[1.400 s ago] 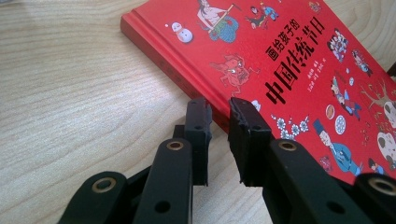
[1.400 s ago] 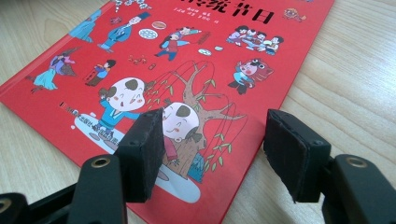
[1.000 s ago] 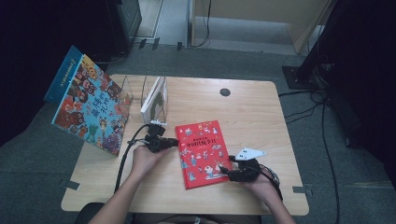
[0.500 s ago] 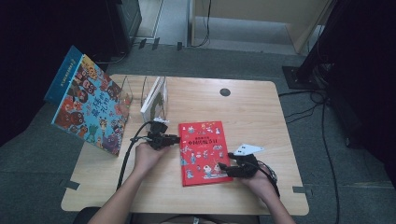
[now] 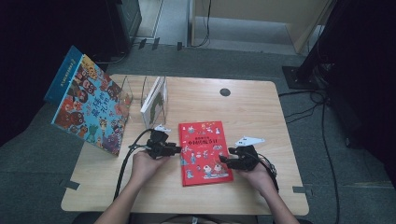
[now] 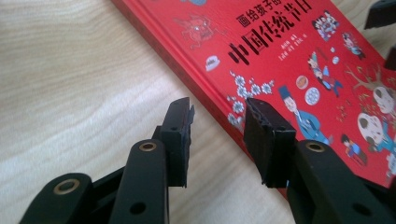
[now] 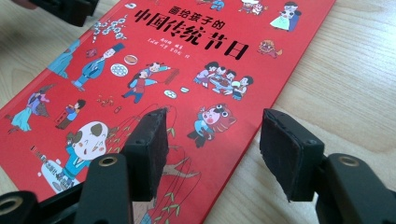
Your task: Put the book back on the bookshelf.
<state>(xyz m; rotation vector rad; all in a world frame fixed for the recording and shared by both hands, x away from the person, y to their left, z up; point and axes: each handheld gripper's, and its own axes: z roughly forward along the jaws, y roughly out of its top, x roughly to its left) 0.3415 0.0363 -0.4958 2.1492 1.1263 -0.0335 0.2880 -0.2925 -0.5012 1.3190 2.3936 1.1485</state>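
A red picture book (image 5: 204,150) lies flat on the wooden table (image 5: 261,116), cover up. My left gripper (image 5: 175,150) is at its left edge, and in the left gripper view it (image 6: 219,109) is open: one jaw is over the bare wood, the other over the red book (image 6: 289,56). My right gripper (image 5: 225,161) is at the book's right side. In the right gripper view it (image 7: 215,119) is open, with one jaw above the red book (image 7: 187,56) and the other above the table beside the book's edge.
A large colourful book (image 5: 88,105) leans off the table's left side. A clear stand (image 5: 127,91) at the back left holds a white and green book (image 5: 154,100). A dark grommet hole (image 5: 225,92) sits at the table's back.
Both grippers have edged inward to the red book's two side edges. The book has hardly moved.
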